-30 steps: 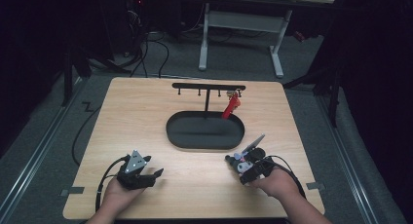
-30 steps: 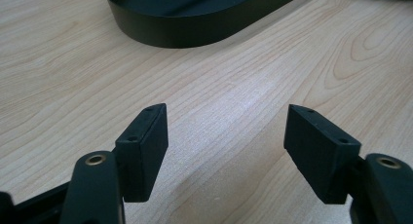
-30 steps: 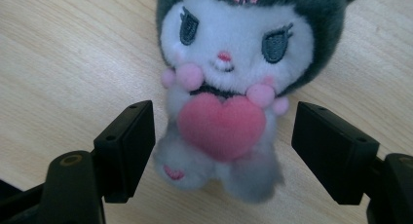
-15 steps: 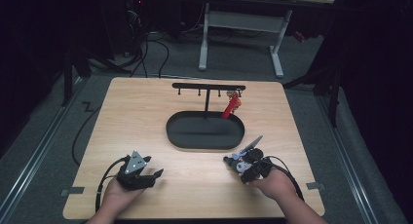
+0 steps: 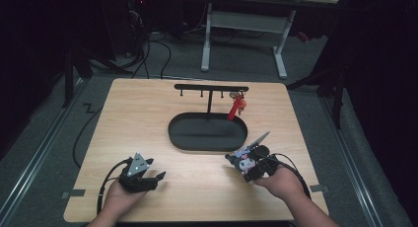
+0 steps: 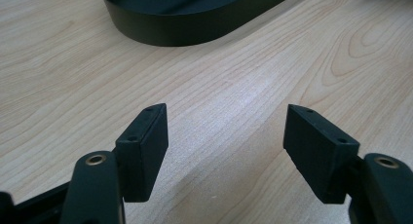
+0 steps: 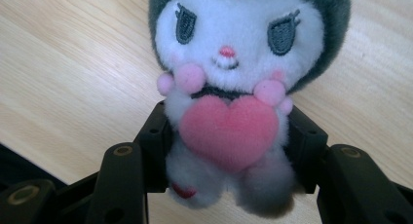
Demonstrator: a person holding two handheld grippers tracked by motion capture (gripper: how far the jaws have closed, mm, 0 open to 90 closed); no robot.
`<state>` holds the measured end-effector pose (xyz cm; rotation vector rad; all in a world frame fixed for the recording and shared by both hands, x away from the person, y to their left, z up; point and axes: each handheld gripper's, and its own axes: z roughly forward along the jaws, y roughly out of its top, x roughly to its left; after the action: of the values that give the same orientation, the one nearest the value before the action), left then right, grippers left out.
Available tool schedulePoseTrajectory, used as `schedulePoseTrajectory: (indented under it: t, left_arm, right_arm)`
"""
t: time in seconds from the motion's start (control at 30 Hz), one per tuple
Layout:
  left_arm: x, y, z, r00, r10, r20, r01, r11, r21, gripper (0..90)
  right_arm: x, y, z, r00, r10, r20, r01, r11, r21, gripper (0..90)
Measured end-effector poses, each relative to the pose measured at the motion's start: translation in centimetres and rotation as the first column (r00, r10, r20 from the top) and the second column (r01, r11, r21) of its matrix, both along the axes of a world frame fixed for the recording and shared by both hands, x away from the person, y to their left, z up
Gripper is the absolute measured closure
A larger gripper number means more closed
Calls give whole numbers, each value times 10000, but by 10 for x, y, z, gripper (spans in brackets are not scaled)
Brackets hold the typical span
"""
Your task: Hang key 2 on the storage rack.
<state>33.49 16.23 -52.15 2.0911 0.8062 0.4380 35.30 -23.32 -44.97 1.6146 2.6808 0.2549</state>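
Plush (image 7: 229, 112), light, soft and squashy, sits low on the table (image 5: 197, 187) right of the tray (image 5: 207, 133), your right gripper (image 7: 229, 156) just closed on its body—hold there, probably not the loop; left gripper (image 6: 226, 146) open, empty.

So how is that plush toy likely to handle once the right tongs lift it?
The plush toy looks soft and fuzzy, so it probably squashes where the right tongs pinch its body. It is likely light for its size. Its big head may flop forward; rolling or breaking seems unlikely.
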Motion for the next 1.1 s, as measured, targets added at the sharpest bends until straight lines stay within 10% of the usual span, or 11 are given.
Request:
schedulePoseTrajectory:
  t: [1.1]
  left_arm:
    - [0,-4,-3,9992,-378,-156,383,9989,288,335]
  right_arm:
    - [66,53,83,9991,318,-273,-304,9984,476,480]
